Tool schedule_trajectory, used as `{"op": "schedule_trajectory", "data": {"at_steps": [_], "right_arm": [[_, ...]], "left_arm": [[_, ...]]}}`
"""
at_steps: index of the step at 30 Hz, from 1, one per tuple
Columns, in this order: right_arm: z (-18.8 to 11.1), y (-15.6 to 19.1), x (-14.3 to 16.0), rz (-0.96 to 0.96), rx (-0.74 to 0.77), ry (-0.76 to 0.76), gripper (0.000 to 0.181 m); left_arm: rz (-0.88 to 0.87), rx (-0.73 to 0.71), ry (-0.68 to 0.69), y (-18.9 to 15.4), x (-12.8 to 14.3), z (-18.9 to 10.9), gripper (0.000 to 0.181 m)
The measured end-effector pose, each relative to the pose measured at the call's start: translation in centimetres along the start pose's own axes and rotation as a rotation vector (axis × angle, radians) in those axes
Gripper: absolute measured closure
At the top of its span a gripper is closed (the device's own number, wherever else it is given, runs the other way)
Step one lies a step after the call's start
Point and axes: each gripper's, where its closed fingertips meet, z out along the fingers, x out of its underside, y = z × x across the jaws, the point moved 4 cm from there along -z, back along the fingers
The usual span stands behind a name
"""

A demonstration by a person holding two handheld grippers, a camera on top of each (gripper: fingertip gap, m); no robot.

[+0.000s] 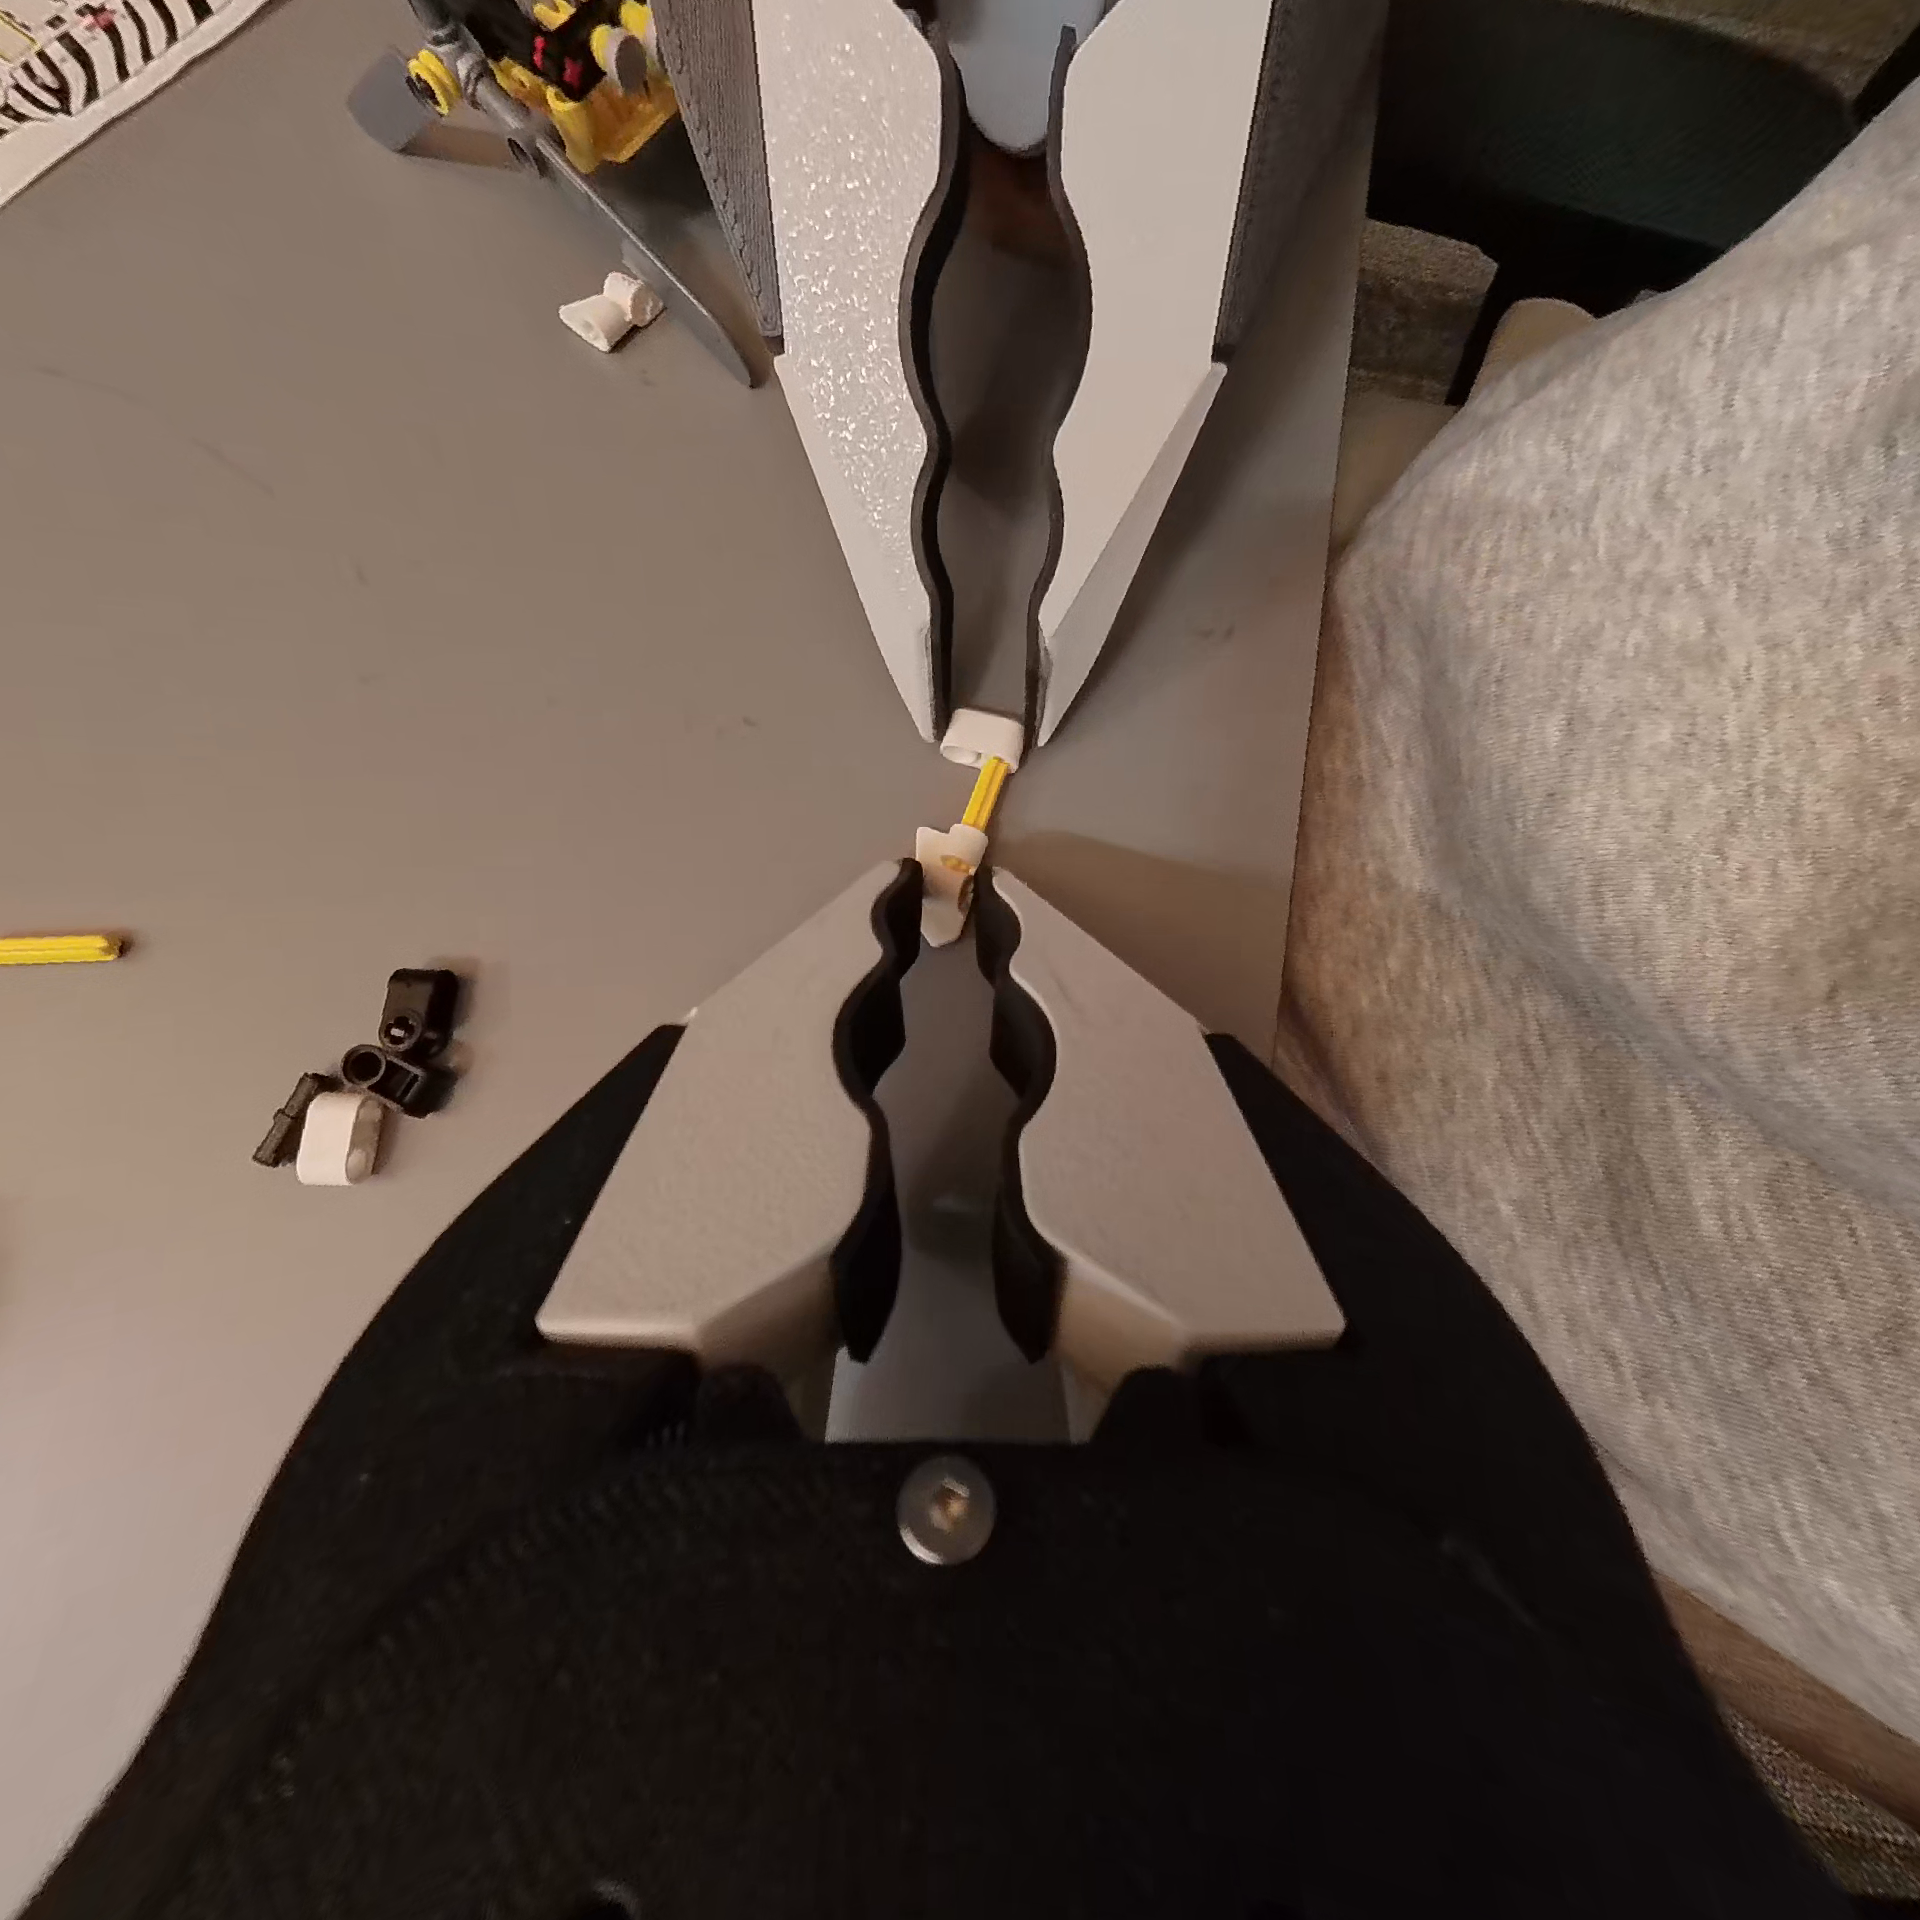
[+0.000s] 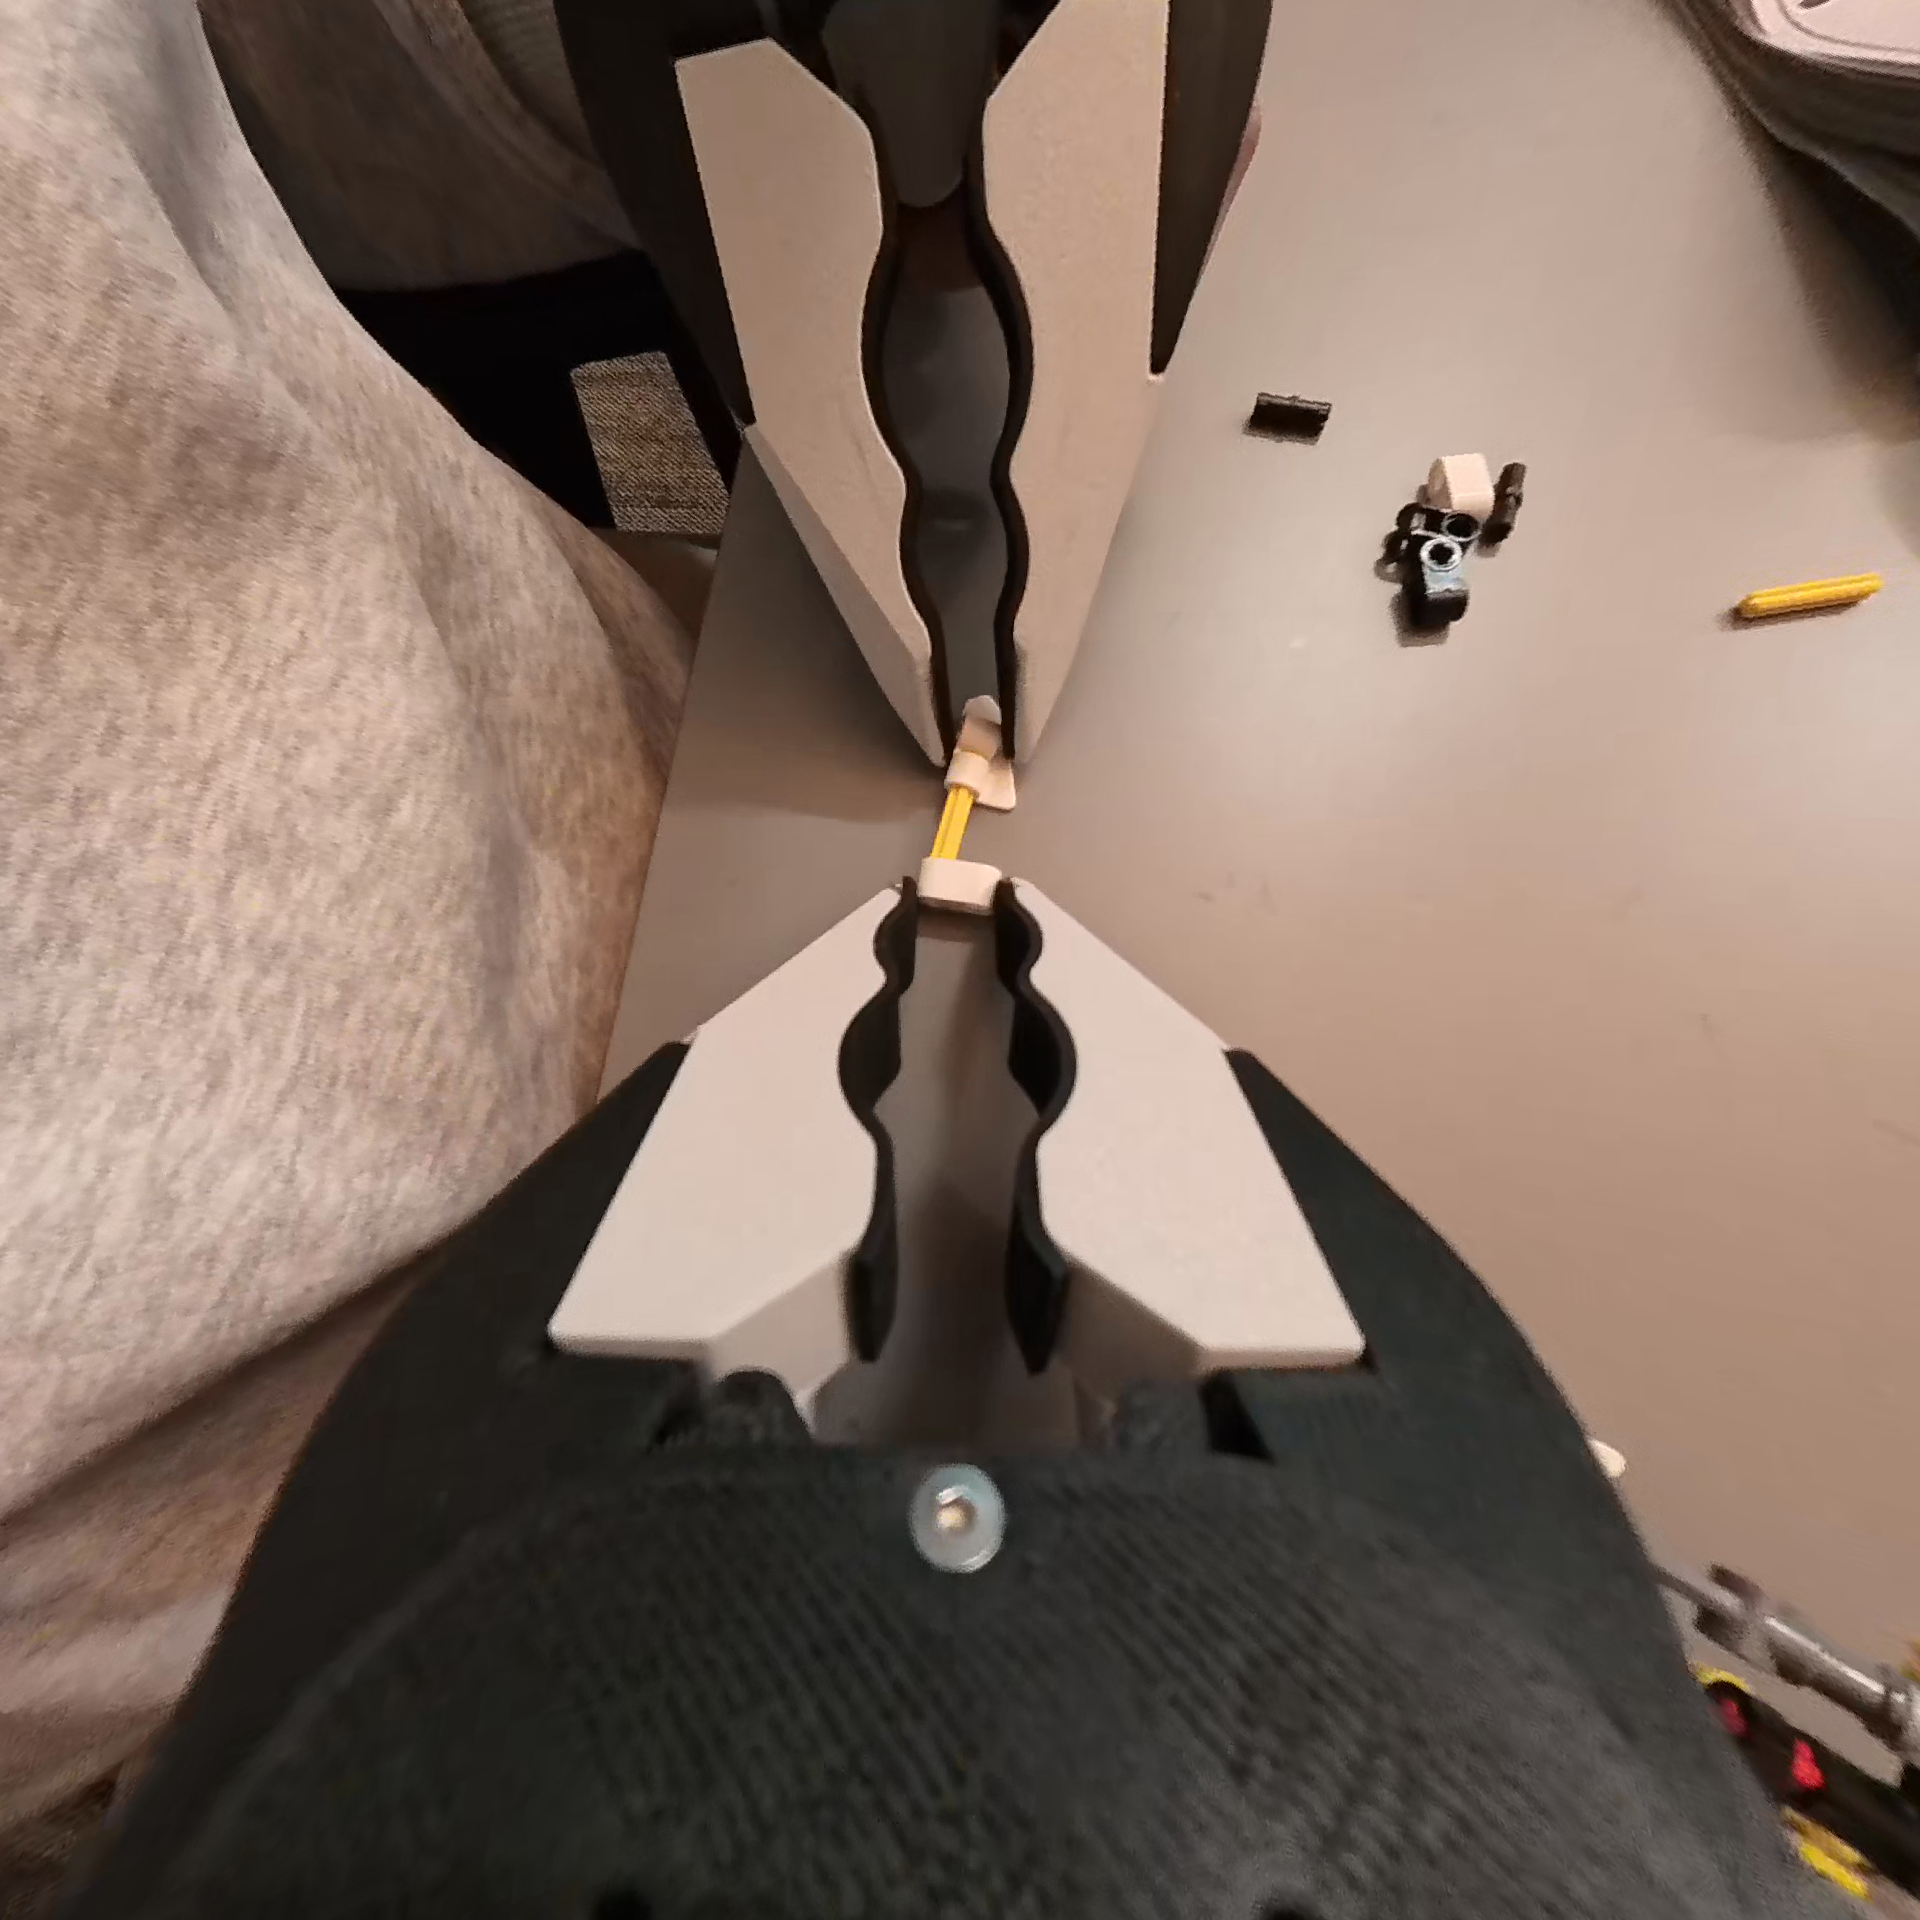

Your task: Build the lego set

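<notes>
Two grippers meet tip to tip above the table point(image 1: 416, 623) edge: the left gripper point(image 1: 948, 883) has its jaws clamped on a white connector point(image 1: 948, 878), the right gripper point(image 2: 958, 891) on another white connector point(image 2: 956, 885), with a yellow axle point(image 1: 985, 793) joining both. Only the left wrist view shows the yellow-and-black model point(image 1: 561, 83), cut off at the top, and a loose white piece point(image 1: 611, 312). Loose black pieces point(image 2: 1439, 540) and a spare yellow axle point(image 2: 1808, 595) appear in both views; their exact shapes are hard to make out

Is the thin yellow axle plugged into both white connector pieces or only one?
Both: the yellow axle runs between the two white connectors, each pinched by a gripper.
</notes>
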Motion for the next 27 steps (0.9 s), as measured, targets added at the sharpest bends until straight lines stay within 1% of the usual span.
{"op": "schedule_trajectory", "data": {"at_steps": [4, 27], "right_arm": [[-0.26, 0.00, 0.21, 0.005, 0.005, -0.001, 0.168], [-0.50, -0.21, 0.22, 0.027, -0.018, -0.003, 0.168]], "left_arm": [[-0.026, 0.000, 0.000, 0.01, 0.01, -0.07, 0.172], [-0.032, 0.009, 0.001, -0.50, -0.24, -0.06, 0.172]]}}
